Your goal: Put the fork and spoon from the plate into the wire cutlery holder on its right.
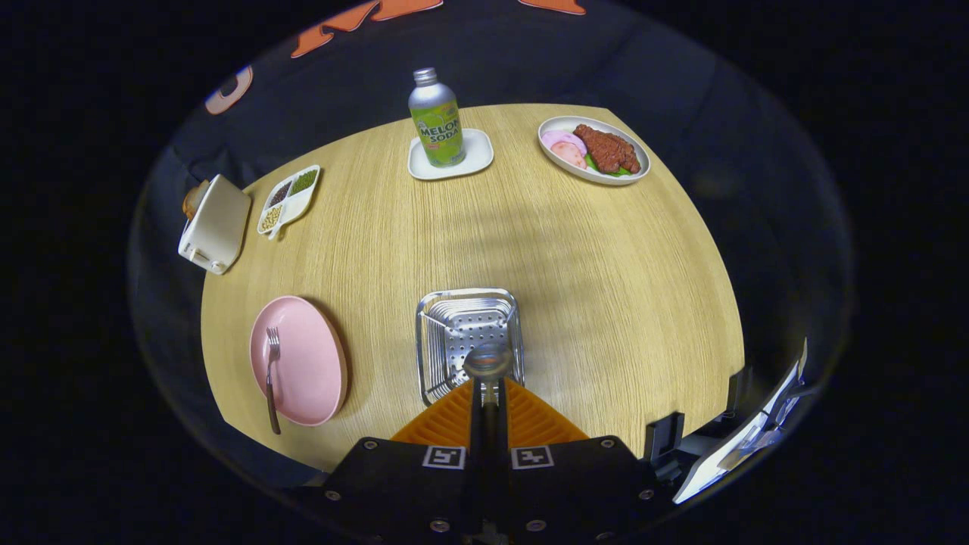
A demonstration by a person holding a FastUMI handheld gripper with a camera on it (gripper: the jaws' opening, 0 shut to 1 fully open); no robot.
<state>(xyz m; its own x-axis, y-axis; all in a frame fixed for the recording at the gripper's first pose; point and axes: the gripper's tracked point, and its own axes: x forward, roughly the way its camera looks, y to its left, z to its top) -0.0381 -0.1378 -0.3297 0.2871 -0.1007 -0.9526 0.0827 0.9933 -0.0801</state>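
Tool (pixel 488 393) fingers pinch the spoon (pixel 487 362), bowl end up, over the wire cutlery holder (pixel 469 342) just ahead; I judge this the spoon's drop, needing a lowering and release; holder looks empty, I think; fork (pixel 270 377) lies on the pink plate (pixel 306 359) to the left.

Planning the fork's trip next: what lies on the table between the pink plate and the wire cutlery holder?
Nothing: in the gripper view, bare table separates the pink plate from the wire cutlery holder. The claw holds the spoon above the holder.
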